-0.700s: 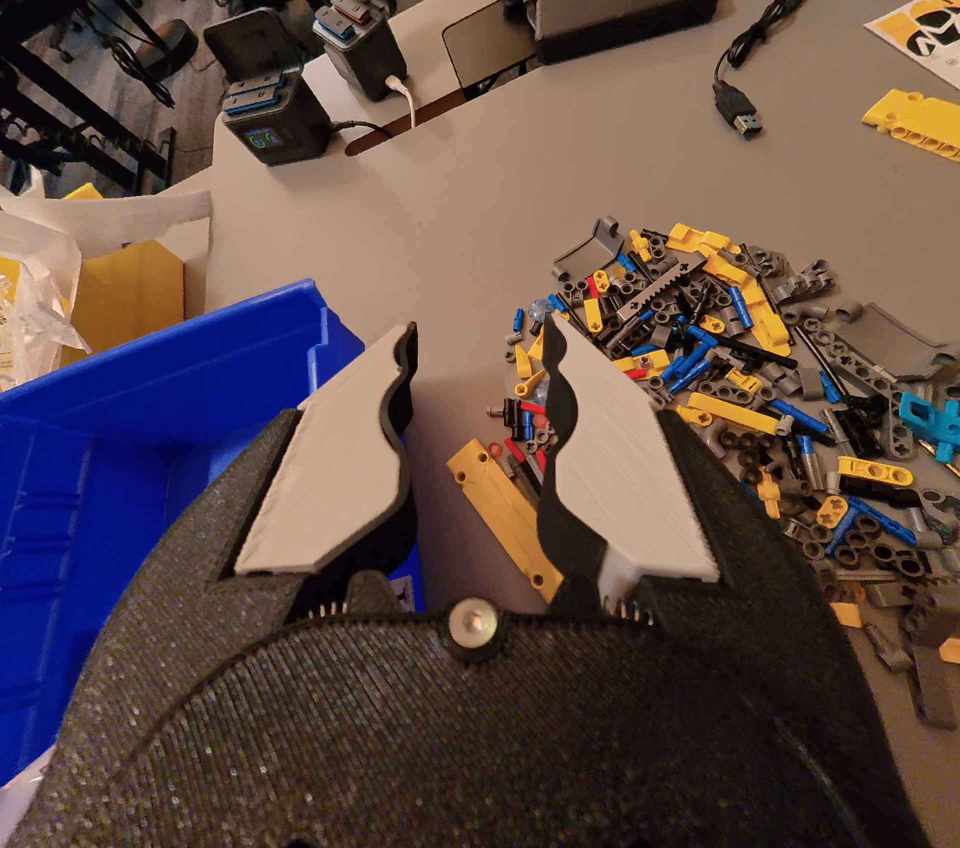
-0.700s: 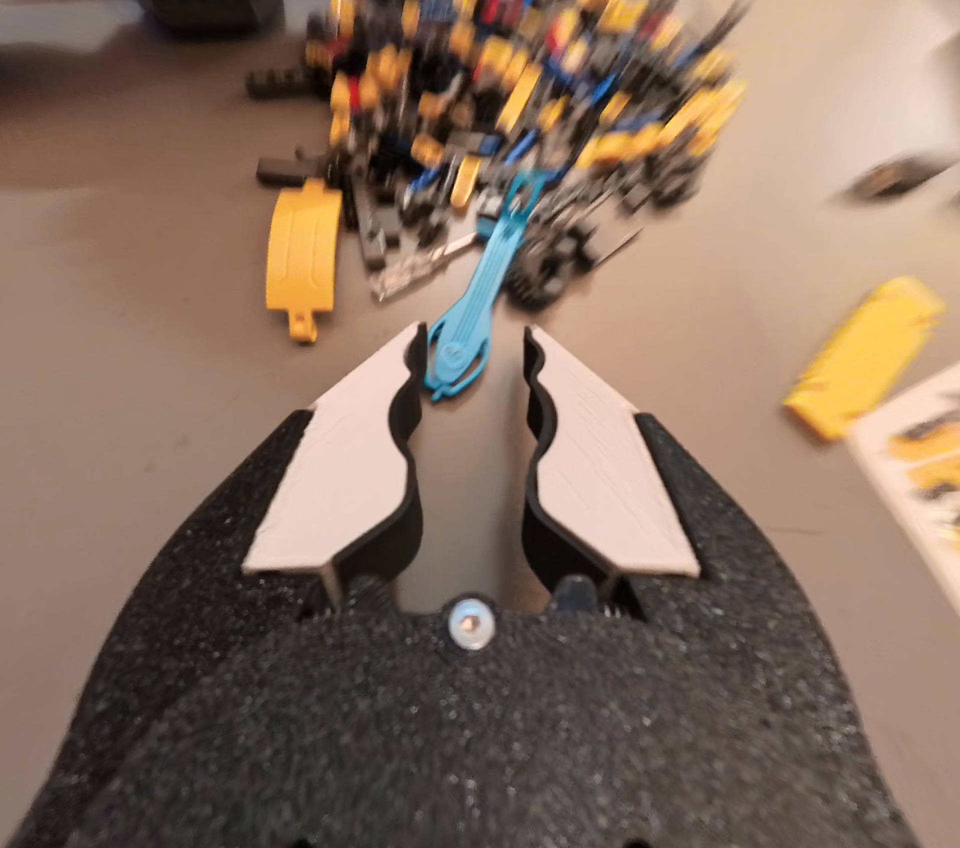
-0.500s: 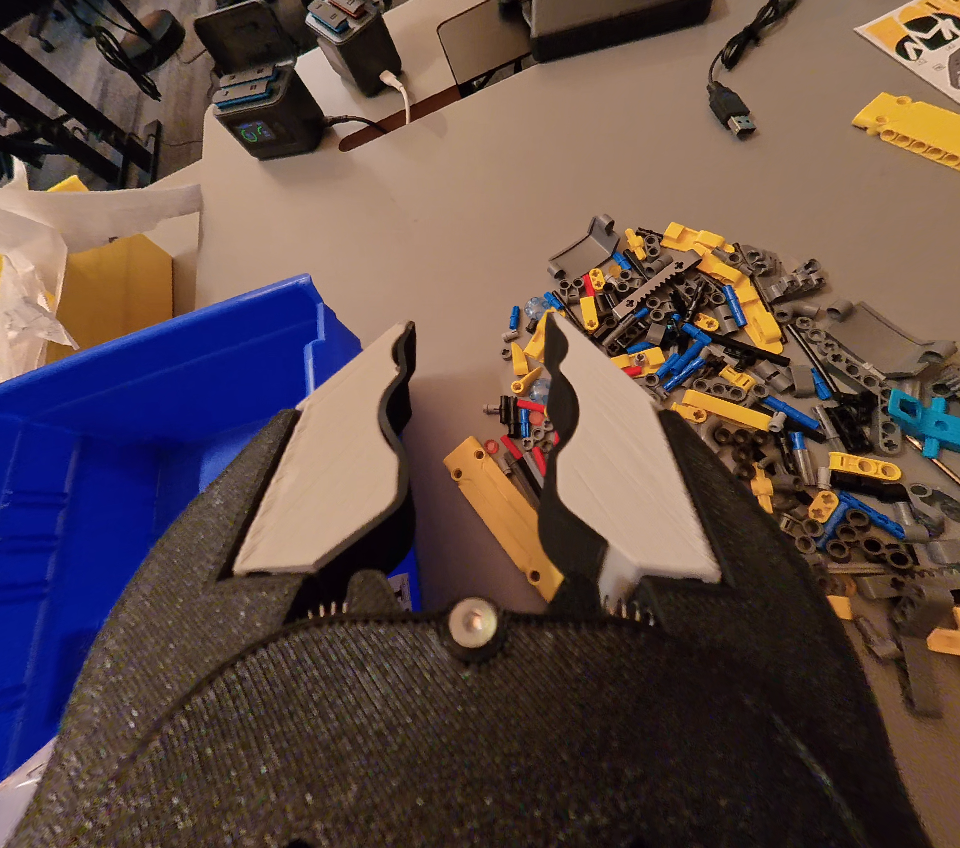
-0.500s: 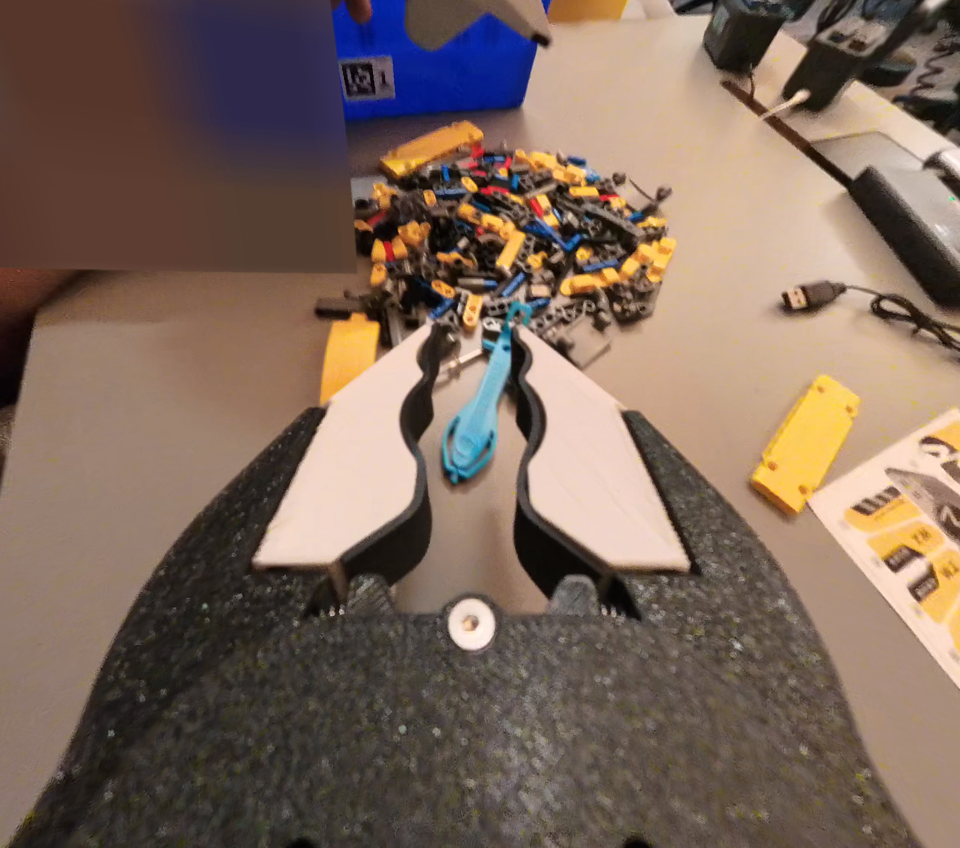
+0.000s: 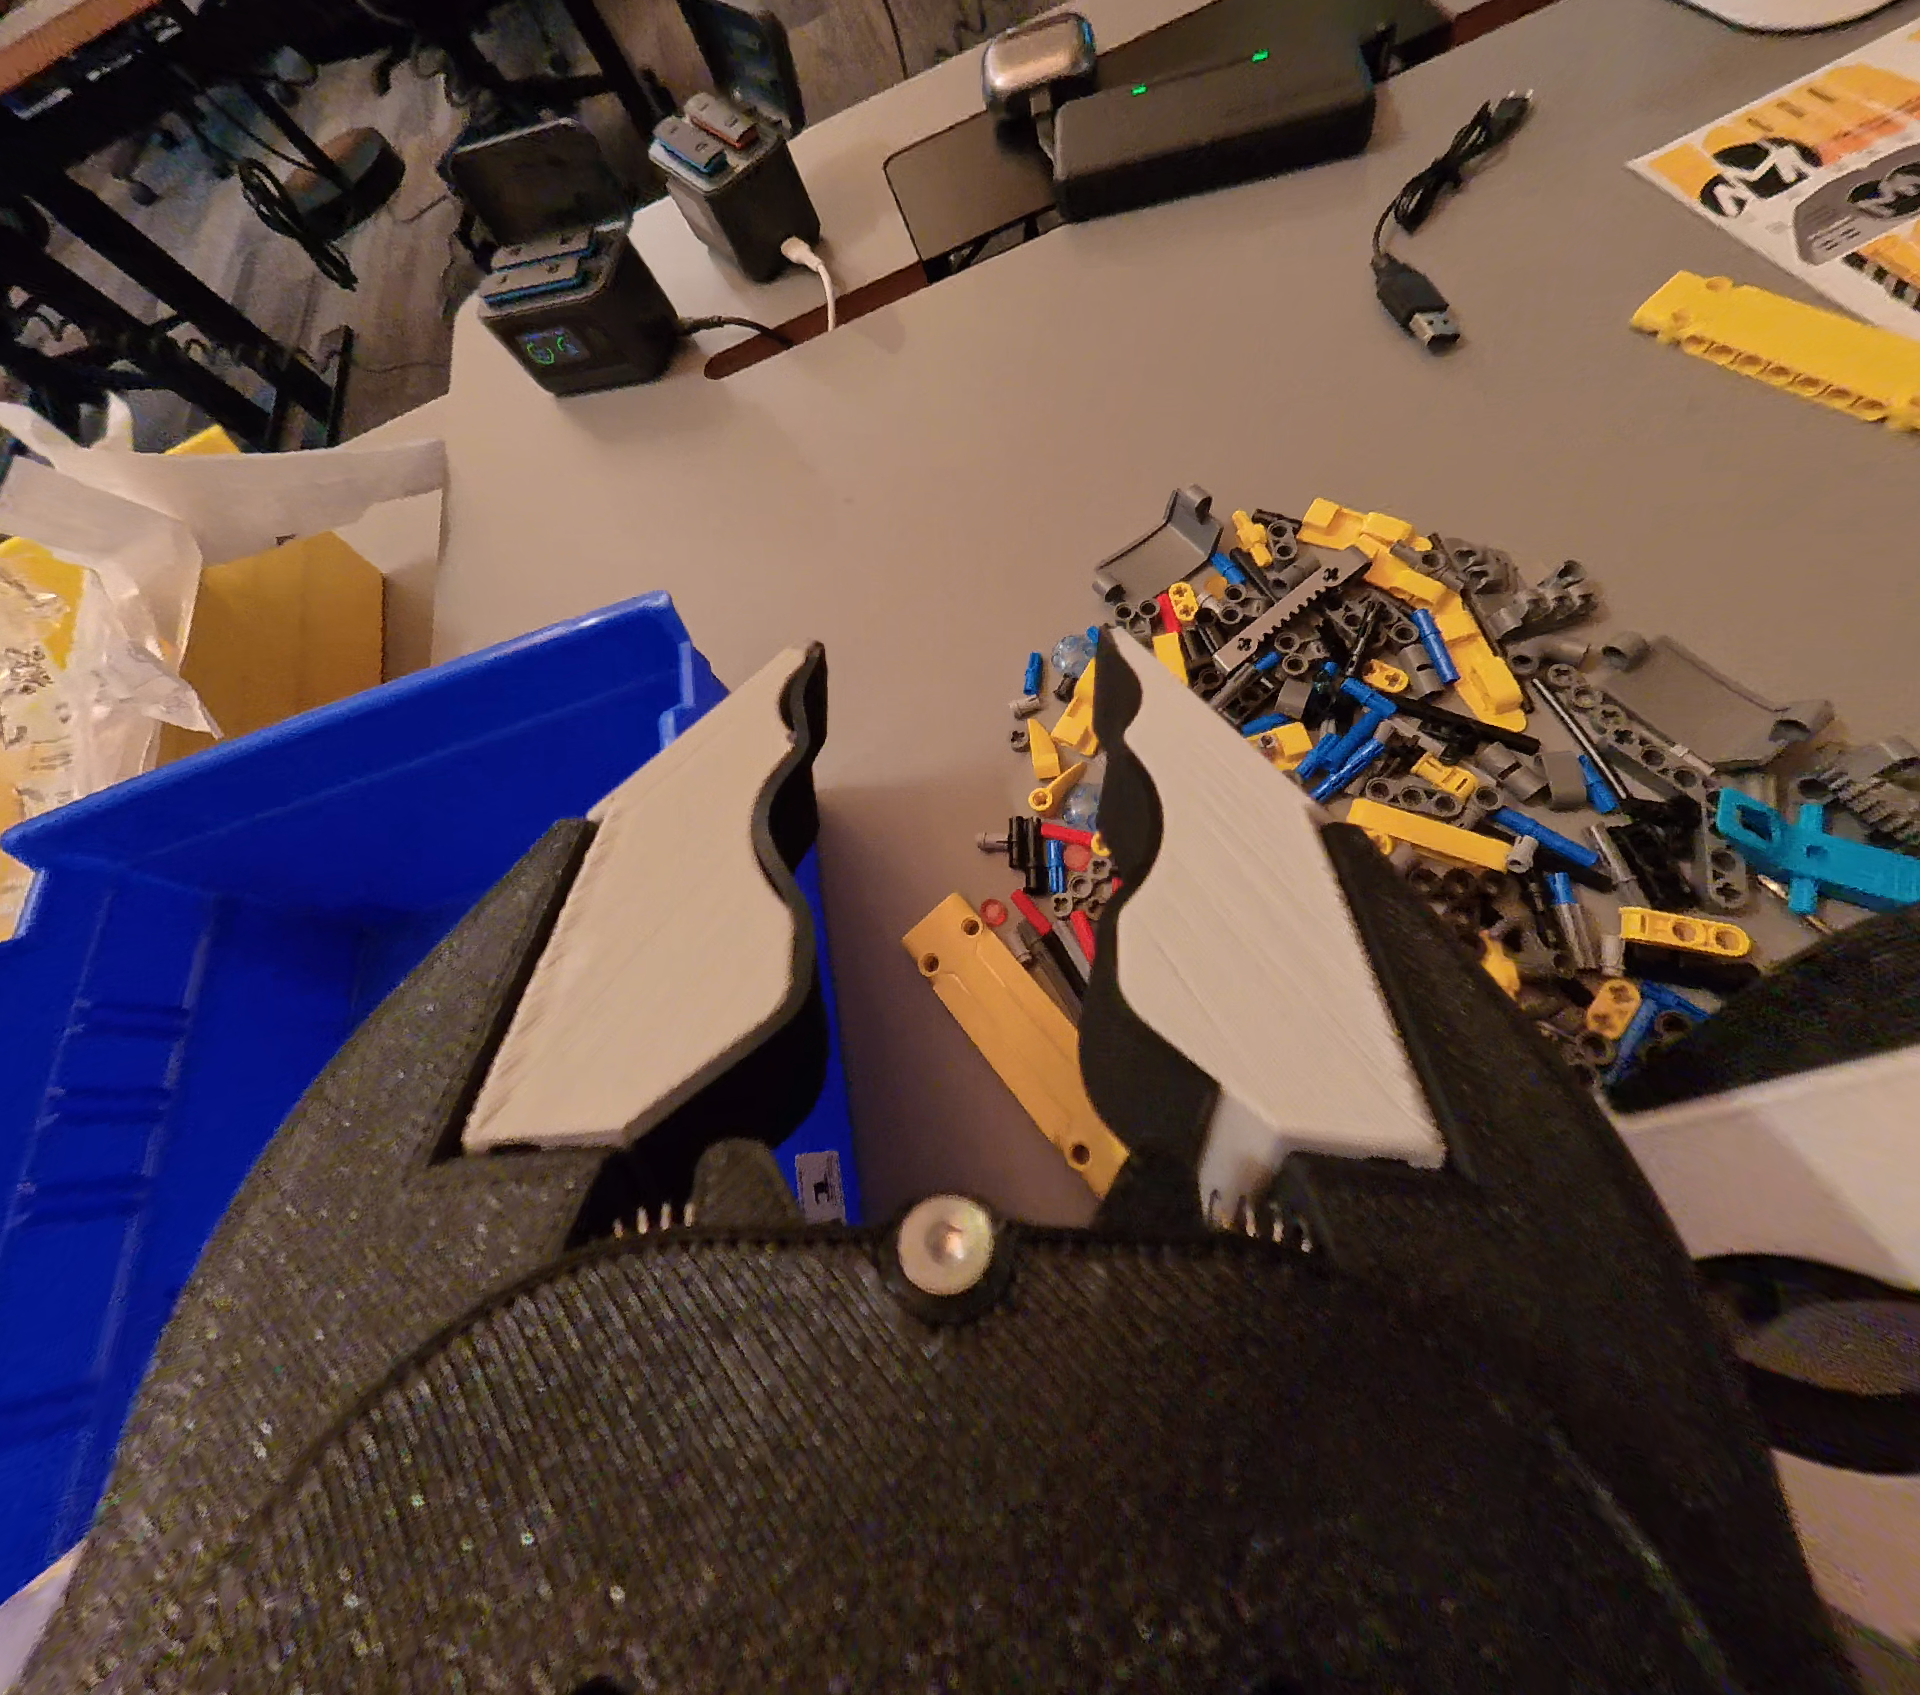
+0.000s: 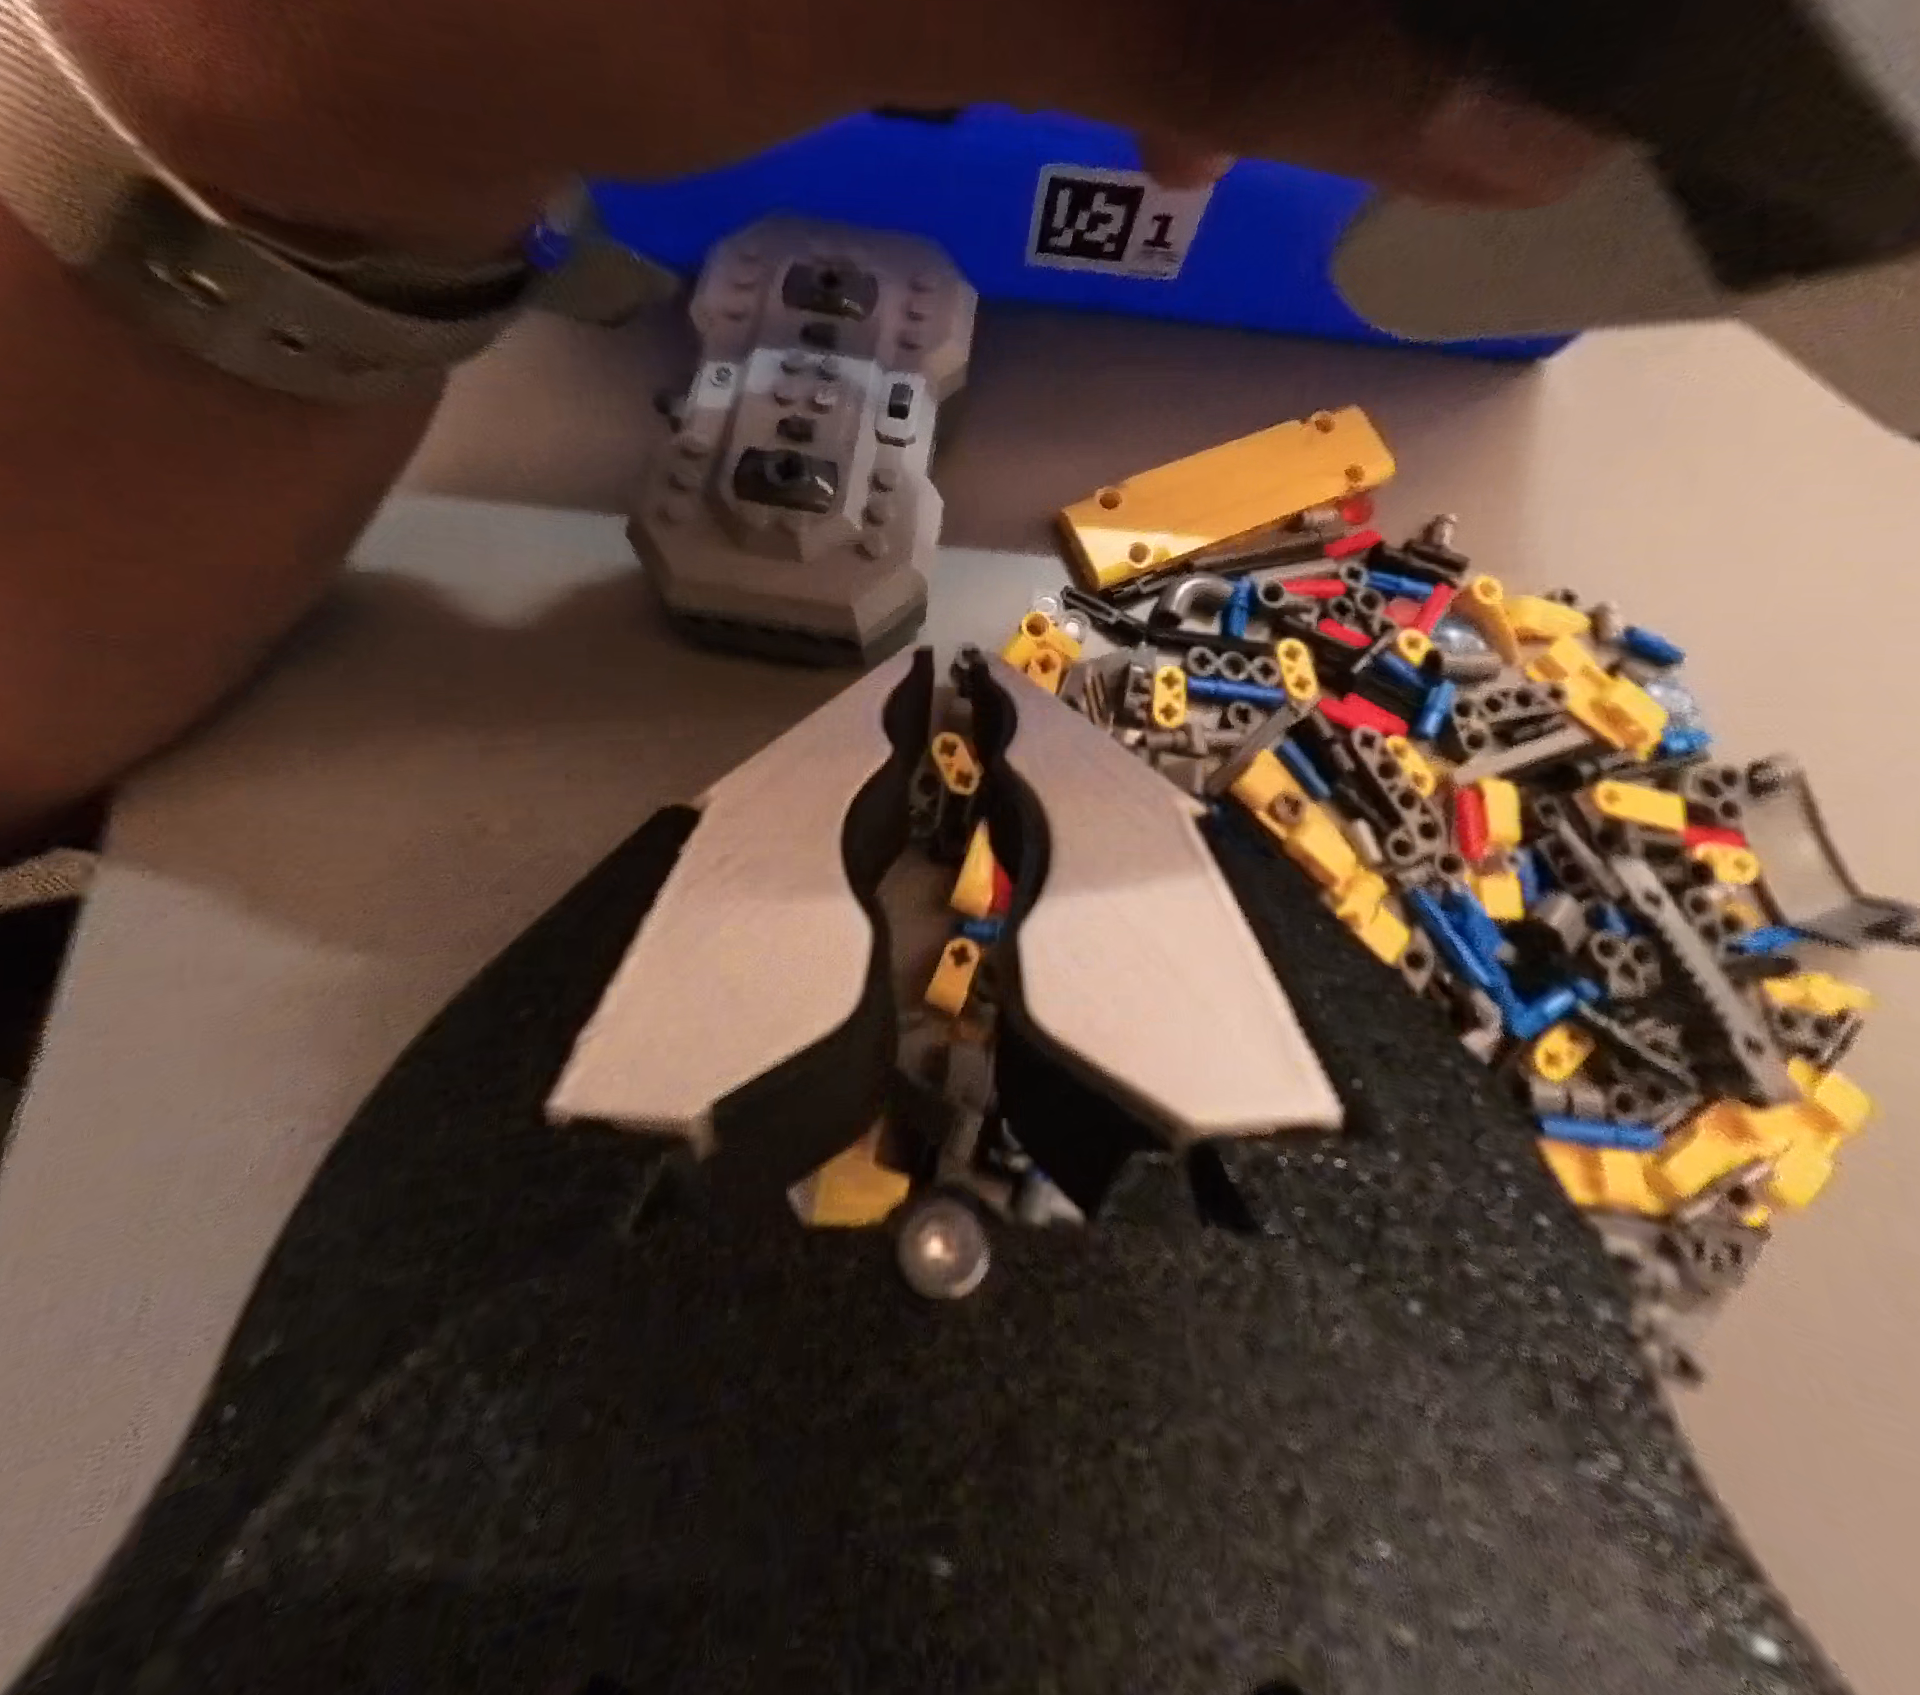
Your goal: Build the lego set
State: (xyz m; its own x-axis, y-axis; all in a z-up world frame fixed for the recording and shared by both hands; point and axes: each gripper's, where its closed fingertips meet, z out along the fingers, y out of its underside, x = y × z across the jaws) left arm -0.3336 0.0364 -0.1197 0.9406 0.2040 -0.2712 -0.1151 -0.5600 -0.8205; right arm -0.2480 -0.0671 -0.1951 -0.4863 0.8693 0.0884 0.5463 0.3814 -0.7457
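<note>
Left claw (image 5: 961, 689) gapes above grey table (image 5: 935, 440); right claw (image 6: 943, 677) — nearly closed — over jumbled plastic pieces (image 6: 1455, 814)

We see a matt grey counter (image 5: 1039, 419), a glossy blue plastic bin (image 5: 312, 814), hard shiny plastic bricks (image 5: 1403, 741), and a rough, grainy black body with ridged grey fingers (image 5: 665, 897) on our left hand-held gripper (image 5: 961, 679).

The right tool (image 6: 948, 677) has swung from the counter's open side, where it faced the turquoise lever piece (image 5: 1813, 852) with jaws spread, in over the brick pile (image 6: 1455, 866), and its jaws have drawn nearly together; whether they grip anything cannot be told. Its body now intrudes at the right edge of the left wrist view. A forearm with a strap (image 6: 270, 315) now fills the top of its view. The left tool (image 5: 961, 674) has pulled slightly back from the pile.
</note>
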